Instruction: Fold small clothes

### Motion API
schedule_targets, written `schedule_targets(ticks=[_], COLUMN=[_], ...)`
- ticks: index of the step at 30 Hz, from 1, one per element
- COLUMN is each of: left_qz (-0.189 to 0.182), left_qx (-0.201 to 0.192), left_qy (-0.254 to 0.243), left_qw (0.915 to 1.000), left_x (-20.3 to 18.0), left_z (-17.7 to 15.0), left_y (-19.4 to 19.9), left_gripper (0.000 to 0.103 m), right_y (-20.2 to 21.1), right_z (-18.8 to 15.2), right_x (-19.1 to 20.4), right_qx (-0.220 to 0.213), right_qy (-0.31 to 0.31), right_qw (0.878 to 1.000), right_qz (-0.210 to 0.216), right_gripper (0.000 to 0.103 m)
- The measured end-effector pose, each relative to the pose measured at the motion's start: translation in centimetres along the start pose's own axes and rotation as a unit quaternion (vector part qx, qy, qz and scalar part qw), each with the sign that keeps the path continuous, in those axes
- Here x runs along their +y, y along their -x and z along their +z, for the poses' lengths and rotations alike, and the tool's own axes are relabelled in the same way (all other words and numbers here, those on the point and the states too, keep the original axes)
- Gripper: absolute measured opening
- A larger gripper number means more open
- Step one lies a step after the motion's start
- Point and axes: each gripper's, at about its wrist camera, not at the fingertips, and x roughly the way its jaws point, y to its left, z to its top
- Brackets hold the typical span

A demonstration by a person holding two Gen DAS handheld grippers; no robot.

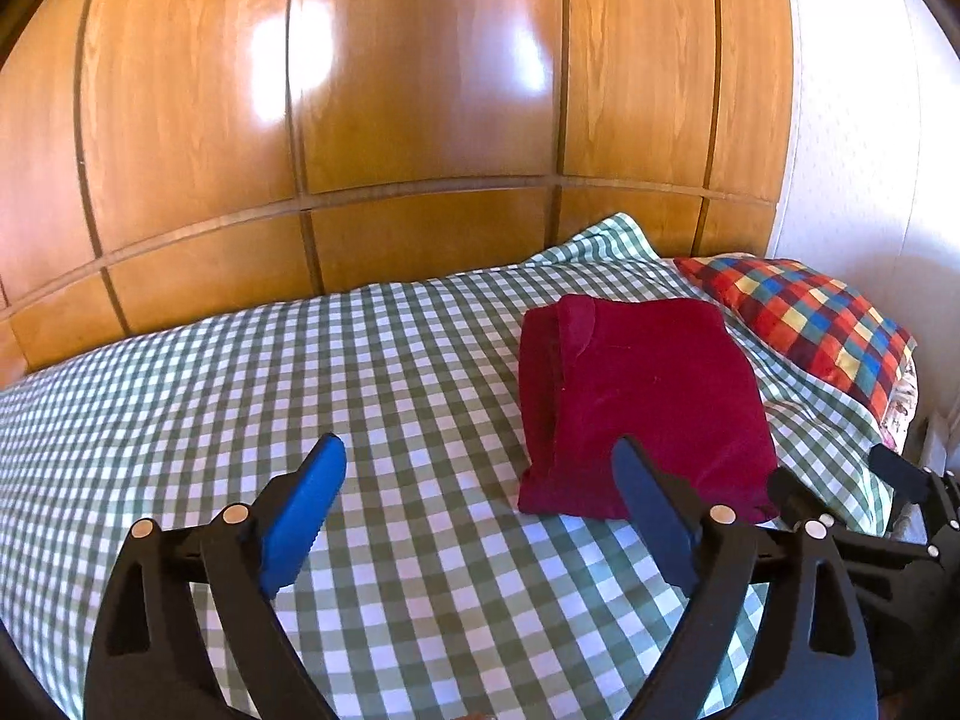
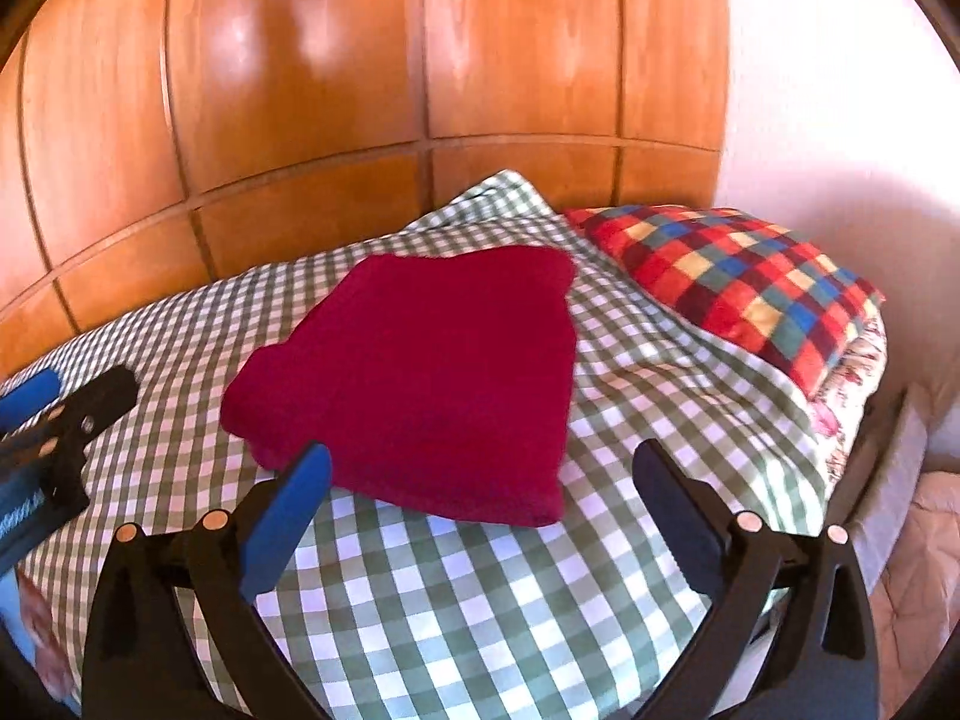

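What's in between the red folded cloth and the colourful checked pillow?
Only green-and-white checked bedsheet, a bit rumpled, lies between the dark red folded garment and the multicoloured checked pillow. The right wrist view shows it best.

Folded dark-red knit garment [image 1: 642, 408]: near edge partly hidden behind left gripper's blue-padded finger [image 1: 651, 504]. Multicoloured checked pillow [image 2: 738, 282] blurred in right view.

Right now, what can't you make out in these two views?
- Garment type: folded, inner layers hidden, both views.
- Bed under checked sheet: covered, near edge cut off by frame.
- Floral fabric under pillow: mostly hidden, right view.
- Left gripper, right gripper: jaws open, bodies cut off.
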Motion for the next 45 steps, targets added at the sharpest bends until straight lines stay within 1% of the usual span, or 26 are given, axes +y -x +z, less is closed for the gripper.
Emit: schedule_targets(ticks=[2,5,7,11,18,21,33,45], left_qz=[0.001,0.003,0.004,0.003,0.013,0.01,0.021,0.023], left_qx=[0.001,0.001,0.004,0.004,0.013,0.008,-0.001,0.002], left_qy=[0.002,0.002,0.002,0.008,0.006,0.008,0.007,0.005], left_qw=[1.0,1.0,1.0,1.0,0.9998,0.9999,0.9997,0.9997], left_x=[0.1,0.1,0.2,0.4,0.8,0.9,1.1,1.3], left_z=[-0.2,-0.3,-0.4,-0.6,-0.8,-0.8,-0.8,-0.9], left_y=[0.3,0.5,0.6,0.8,0.5,0.8,1.5,1.7], left_gripper=[0.093,0.094,0.099,0.099,0.099,0.099,0.099,0.099], right_y=[0.4,0.5,0.5,0.4,0.6,0.5,0.9,1.1], right_z=[-0.1,-0.3,-0.6,-1.0,-1.0,-1.0,-1.3,-1.2], right_x=[0.0,0.1,0.4,0.9,1.2,1.1,1.5,1.6], right_qx=[-0.002,-0.001,0.002,0.008,0.006,0.006,0.005,0.007], right_qy=[-0.006,-0.012,-0.009,-0.002,-0.002,0.001,0.0,-0.001], right_qw=[1.0,1.0,1.0,1.0,1.0,1.0,1.0,1.0], right_qz=[-0.011,-0.02,-0.024,-0.02,-0.017,-0.016,-0.013,-0.012], right_gripper=[0.1,0.1,0.1,0.1,0.1,0.1,0.1,0.1])
